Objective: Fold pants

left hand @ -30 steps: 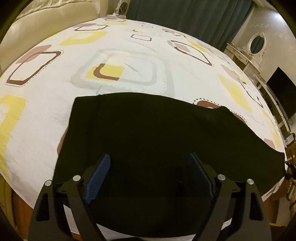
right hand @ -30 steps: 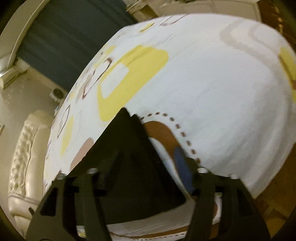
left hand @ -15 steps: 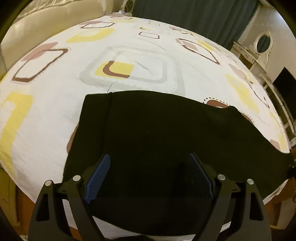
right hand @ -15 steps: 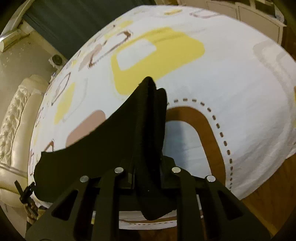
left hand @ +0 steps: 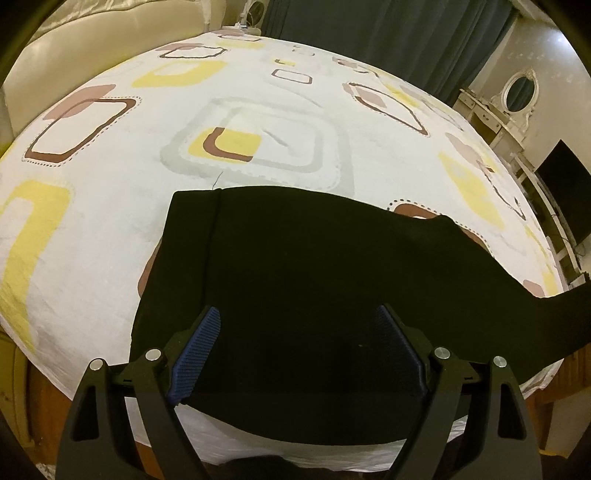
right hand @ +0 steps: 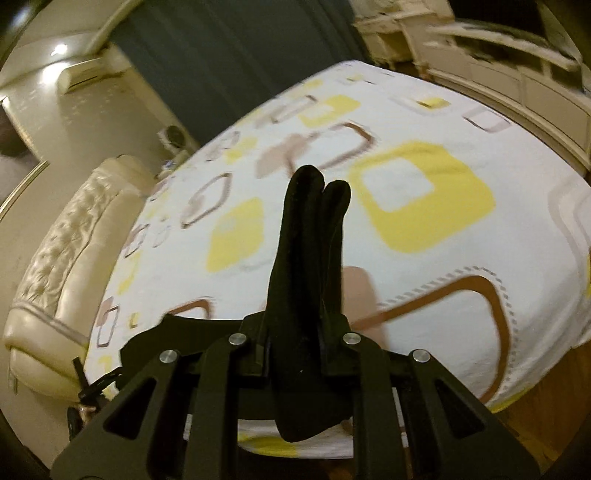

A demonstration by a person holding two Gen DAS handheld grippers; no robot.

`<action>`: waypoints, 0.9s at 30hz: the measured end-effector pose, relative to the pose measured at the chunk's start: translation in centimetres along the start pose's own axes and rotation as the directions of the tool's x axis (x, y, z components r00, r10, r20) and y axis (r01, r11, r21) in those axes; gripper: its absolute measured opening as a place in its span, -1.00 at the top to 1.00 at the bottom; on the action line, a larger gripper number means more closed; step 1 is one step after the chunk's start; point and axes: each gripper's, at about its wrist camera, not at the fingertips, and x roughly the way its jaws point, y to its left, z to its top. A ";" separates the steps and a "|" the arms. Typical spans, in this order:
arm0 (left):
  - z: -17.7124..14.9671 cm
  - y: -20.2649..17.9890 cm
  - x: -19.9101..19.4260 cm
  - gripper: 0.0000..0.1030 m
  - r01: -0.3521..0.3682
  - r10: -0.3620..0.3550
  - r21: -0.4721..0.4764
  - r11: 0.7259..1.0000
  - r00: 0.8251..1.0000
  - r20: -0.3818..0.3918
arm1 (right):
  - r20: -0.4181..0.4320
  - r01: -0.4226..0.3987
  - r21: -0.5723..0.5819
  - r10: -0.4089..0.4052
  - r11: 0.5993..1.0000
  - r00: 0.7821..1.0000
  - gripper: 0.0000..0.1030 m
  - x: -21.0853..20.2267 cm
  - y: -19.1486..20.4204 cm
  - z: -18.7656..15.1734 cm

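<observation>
Black pants (left hand: pixel 295 266) lie flat across the near part of the bed, waistband at the left, legs running right. My left gripper (left hand: pixel 299 347) hovers open over the waist part, its blue-padded fingers (left hand: pixel 195 347) wide apart with nothing pinched. At the right edge of the left wrist view the leg end (left hand: pixel 561 314) rises off the bed. In the right wrist view my right gripper (right hand: pixel 295 343) is shut on that bunched leg end of the pants (right hand: pixel 306 258), which sticks up between the jaws, lifted above the bed.
The bed has a white sheet (left hand: pixel 258 110) with yellow, brown and grey squares. A cream padded headboard (right hand: pixel 48 266) stands at one end. Dark curtains (left hand: pixel 388 33), a white dresser with an oval mirror (left hand: pixel 521 92) and a dark screen (left hand: pixel 565 184) line the far side.
My right gripper shut on the pants' leg end and lifted it well above the bed, rolling as it rose. The left gripper stayed open over the waist.
</observation>
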 end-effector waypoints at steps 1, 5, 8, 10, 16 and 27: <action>0.0 0.0 -0.1 -0.65 0.001 -0.001 -0.001 1.000 1.000 0.003 | 0.005 -0.010 -0.016 0.010 1.000 1.000 0.68 0.0 1.2 0.1; 0.1 0.0 -0.3 -0.65 0.004 -0.004 -0.001 1.000 1.000 0.013 | 0.014 -0.046 -0.078 0.047 0.996 0.999 0.68 0.7 6.1 -0.1; 0.1 0.0 -0.3 -0.65 -0.001 0.001 -0.005 1.000 1.000 0.021 | -0.004 -0.058 -0.127 0.057 0.990 0.998 0.68 2.4 9.7 -0.8; 0.1 0.0 -0.2 -0.65 -0.001 0.002 -0.006 1.000 1.000 0.019 | -0.023 -0.070 -0.147 0.067 0.987 0.997 0.68 3.5 11.5 -1.5; 0.1 0.1 -0.1 -0.65 0.007 -0.007 -0.015 1.000 1.000 0.013 | -0.104 -0.074 -0.208 0.053 0.975 0.993 0.68 8.1 16.1 -4.6; -0.2 -0.3 0.4 -0.65 0.011 -0.011 -0.001 1.000 1.000 0.006 | -0.247 -0.022 -0.337 -0.066 0.941 0.967 0.68 17.5 21.6 -12.1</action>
